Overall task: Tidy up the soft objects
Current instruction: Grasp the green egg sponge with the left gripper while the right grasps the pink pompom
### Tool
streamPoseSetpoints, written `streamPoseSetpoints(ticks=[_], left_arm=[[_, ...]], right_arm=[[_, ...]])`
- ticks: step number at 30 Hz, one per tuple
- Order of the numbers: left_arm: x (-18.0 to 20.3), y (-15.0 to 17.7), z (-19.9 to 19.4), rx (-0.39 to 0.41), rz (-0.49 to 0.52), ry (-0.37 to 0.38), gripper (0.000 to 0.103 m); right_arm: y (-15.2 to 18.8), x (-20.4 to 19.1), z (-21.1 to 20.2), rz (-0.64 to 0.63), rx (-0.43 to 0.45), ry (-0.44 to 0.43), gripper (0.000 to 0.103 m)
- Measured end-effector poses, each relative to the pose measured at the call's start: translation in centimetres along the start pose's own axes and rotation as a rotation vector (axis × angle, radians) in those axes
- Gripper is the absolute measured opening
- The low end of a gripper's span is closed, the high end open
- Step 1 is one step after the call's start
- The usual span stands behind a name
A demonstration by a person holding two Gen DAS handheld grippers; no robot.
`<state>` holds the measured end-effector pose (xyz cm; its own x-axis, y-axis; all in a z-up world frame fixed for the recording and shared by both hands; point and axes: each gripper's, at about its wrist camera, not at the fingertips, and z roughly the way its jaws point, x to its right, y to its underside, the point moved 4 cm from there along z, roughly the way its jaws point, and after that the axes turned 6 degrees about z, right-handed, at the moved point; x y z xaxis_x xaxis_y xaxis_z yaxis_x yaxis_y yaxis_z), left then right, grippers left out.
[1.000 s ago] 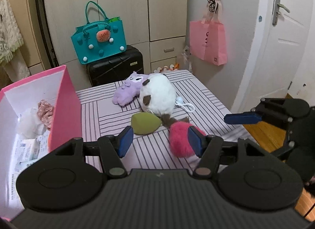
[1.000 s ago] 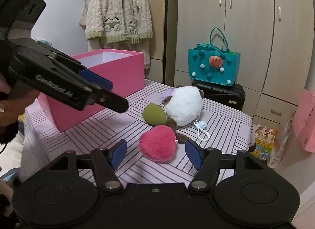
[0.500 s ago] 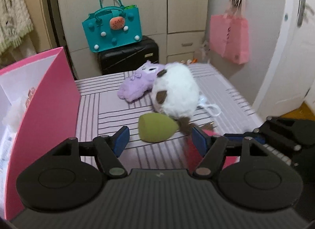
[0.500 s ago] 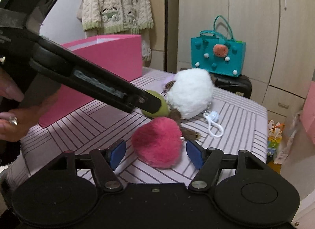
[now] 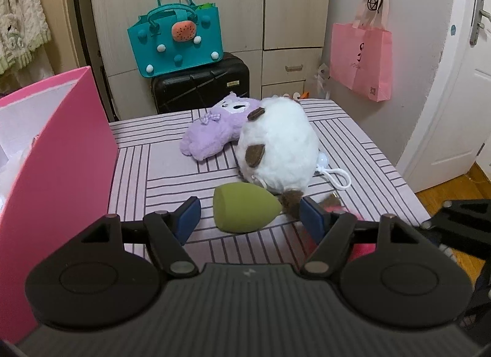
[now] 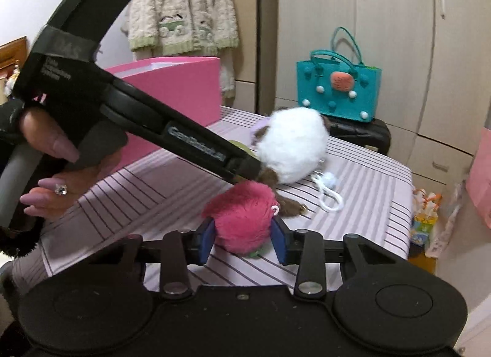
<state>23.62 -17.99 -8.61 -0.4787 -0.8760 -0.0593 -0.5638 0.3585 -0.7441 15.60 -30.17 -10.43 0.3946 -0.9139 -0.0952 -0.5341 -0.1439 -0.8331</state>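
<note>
On the striped table (image 5: 172, 170) lie a green sponge (image 5: 244, 211), a white plush (image 5: 277, 148), a purple plush (image 5: 214, 131) and a pink fluffy toy (image 6: 242, 217). My left gripper (image 5: 247, 214) is open with the green sponge between its fingers, not touching. My right gripper (image 6: 242, 240) has its blue pads against both sides of the pink fluffy toy, which still rests on the table. In the right wrist view the left gripper's arm hides most of the green sponge (image 6: 242, 145). The pink toy is mostly hidden in the left wrist view.
A pink open box (image 5: 58, 154) stands at the table's left, also in the right wrist view (image 6: 181, 87). A white cord (image 6: 326, 194) lies by the white plush. Behind the table are a black suitcase (image 5: 199, 84) with a teal bag (image 5: 176, 41). A pink bag (image 5: 362, 59) hangs on the wall.
Both grippers moved forward and down. The left now straddles the green sponge. The right has closed its fingers onto the pink fluffy toy.
</note>
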Motion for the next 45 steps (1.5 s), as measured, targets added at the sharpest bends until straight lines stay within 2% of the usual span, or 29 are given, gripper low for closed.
streamPoseSetpoints(ticks=[5, 8, 12, 14, 19, 26, 27, 29, 31, 39, 41, 45], left_arm=[[0.1, -0.2, 0.5, -0.002, -0.019, 0.006, 0.071], [0.2, -0.2, 1.0, -0.002, -0.028, 0.001, 0.071], [0.1, -0.1, 1.6, -0.009, -0.040, -0.019, 0.070], [-0.2, 0.0, 1.7, -0.006, -0.057, -0.008, 0.070], [-0.5, 0.4, 1.8, -0.001, -0.079, 0.012, 0.063], [-0.5, 0.8, 1.8, 0.010, -0.060, 0.025, 0.062], [-0.4, 0.8, 1.7, 0.015, -0.047, 0.024, 0.062], [-0.3, 0.8, 1.6, 0.020, -0.036, 0.025, 0.062], [-0.2, 0.8, 1.6, 0.021, -0.029, 0.024, 0.062], [-0.3, 0.9, 2.1, -0.008, -0.029, 0.018, 0.062], [-0.1, 1.0, 2.0, -0.004, -0.016, 0.014, 0.048], [-0.2, 1.2, 1.8, 0.003, -0.006, 0.008, 0.043]], right_arm=[[0.2, 1.5, -1.0, 0.024, -0.009, 0.078, 0.040], [0.2, 2.2, -1.4, 0.033, -0.015, 0.090, 0.042], [0.3, 1.7, -1.2, 0.008, -0.035, 0.060, 0.058], [0.3, 1.2, -0.9, -0.007, -0.034, 0.046, 0.062], [0.0, 0.9, 0.2, -0.003, -0.037, 0.056, 0.077], [-0.3, 2.3, 1.7, 0.080, -0.054, 0.082, 0.076], [-0.3, 2.5, 1.6, 0.097, -0.046, 0.083, 0.074], [-0.3, 2.9, 1.2, 0.129, -0.028, 0.076, 0.062], [-0.3, 3.1, 0.7, 0.153, -0.022, 0.059, 0.057], [0.0, 3.1, 0.0, 0.138, -0.025, 0.078, 0.056], [0.0, 3.0, 0.1, 0.141, -0.027, 0.071, 0.056], [0.1, 3.1, 0.3, 0.161, -0.014, 0.069, 0.053]])
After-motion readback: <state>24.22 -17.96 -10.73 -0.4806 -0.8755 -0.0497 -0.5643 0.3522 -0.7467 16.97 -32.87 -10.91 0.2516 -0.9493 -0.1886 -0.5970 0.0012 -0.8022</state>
